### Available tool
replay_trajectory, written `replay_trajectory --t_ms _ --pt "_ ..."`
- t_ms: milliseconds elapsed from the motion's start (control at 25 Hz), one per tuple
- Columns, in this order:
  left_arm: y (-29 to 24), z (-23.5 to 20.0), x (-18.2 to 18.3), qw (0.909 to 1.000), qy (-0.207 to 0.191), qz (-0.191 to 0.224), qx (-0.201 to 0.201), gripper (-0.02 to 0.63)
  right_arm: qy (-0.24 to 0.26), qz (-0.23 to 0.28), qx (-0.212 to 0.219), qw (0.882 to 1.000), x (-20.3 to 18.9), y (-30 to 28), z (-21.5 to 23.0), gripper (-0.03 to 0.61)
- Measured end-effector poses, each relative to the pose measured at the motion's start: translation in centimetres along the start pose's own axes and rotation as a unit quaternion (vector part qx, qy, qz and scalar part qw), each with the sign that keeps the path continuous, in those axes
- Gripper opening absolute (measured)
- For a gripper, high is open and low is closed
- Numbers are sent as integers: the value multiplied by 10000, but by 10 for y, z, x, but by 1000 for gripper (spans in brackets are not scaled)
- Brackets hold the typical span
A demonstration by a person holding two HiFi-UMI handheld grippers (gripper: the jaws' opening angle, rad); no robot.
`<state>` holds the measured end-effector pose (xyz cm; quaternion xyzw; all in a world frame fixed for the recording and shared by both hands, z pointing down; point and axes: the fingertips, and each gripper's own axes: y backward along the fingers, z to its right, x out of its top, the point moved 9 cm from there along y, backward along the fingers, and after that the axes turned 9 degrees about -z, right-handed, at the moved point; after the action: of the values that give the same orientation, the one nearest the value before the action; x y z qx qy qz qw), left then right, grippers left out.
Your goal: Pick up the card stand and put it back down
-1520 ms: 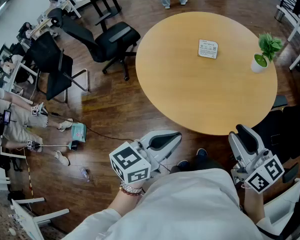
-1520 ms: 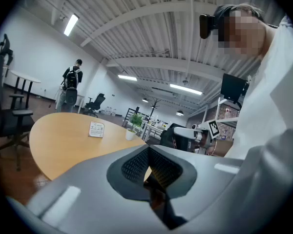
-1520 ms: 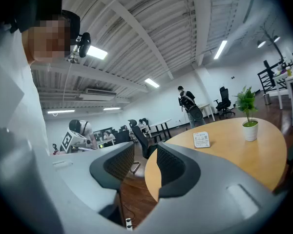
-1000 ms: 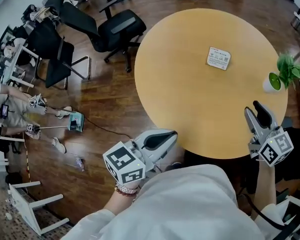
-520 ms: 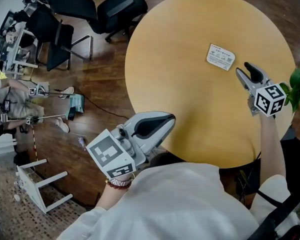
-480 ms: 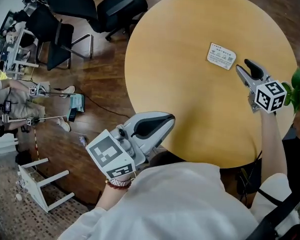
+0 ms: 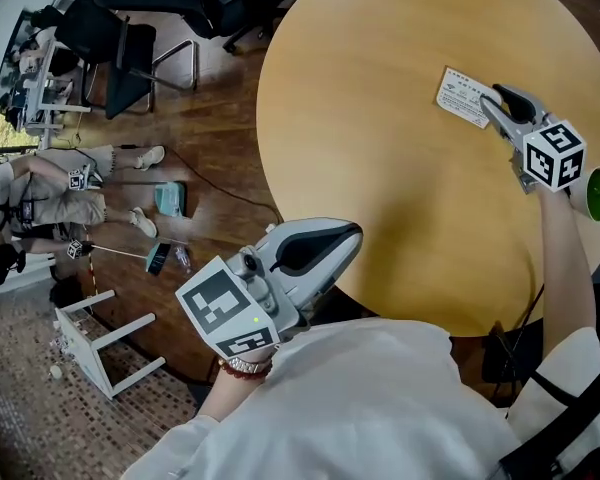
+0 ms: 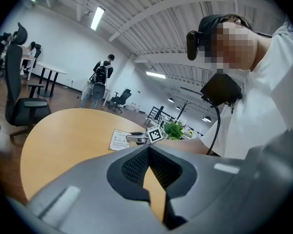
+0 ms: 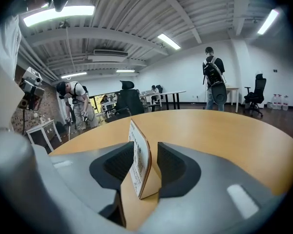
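right gripper [image 7: 492, 100] has moved up to card stand [image 7: 460, 95] | stand upright between jaws | jaws closing, part-open, not gripping

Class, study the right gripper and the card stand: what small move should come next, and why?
Probably finish closing the right gripper on the card stand. It stands on the table between the jaws, which have just been closing, yet a gap shows at one pad, so it isn't gripped.

The person wore a white shirt [image 7: 380, 408] and a bracelet [image 7: 242, 369]; the grey left gripper [image 7: 354, 234] and right gripper [image 7: 496, 97] each bore a marker cube [image 7: 227, 313].
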<state>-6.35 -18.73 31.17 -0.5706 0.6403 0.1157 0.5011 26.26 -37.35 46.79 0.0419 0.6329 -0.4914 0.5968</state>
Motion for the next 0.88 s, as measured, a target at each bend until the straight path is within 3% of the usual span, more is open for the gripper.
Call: replay_trajectory --t_ms 240,440,680,760,880 --pt "-2 -7 4 10000 48 2 7 -11 107 24 216 9997 9 -5 -1 27" --pt "10 -13 -1 9998 -163 151 16 -11 -31 261 70 9996 16 14 -25 21" --pt "-6 -68 6 9984 -388 412 49 -11 -211 708 239 9970 23 30 -47 21" --pt "5 -58 -2 9973 -515 513 -39 -11 -225 846 288 9957 20 62 -85 21" --pt "59 -10 -25 9947 -723 666 -310 -11 -144 1059 102 9942 23 134 -191 21"
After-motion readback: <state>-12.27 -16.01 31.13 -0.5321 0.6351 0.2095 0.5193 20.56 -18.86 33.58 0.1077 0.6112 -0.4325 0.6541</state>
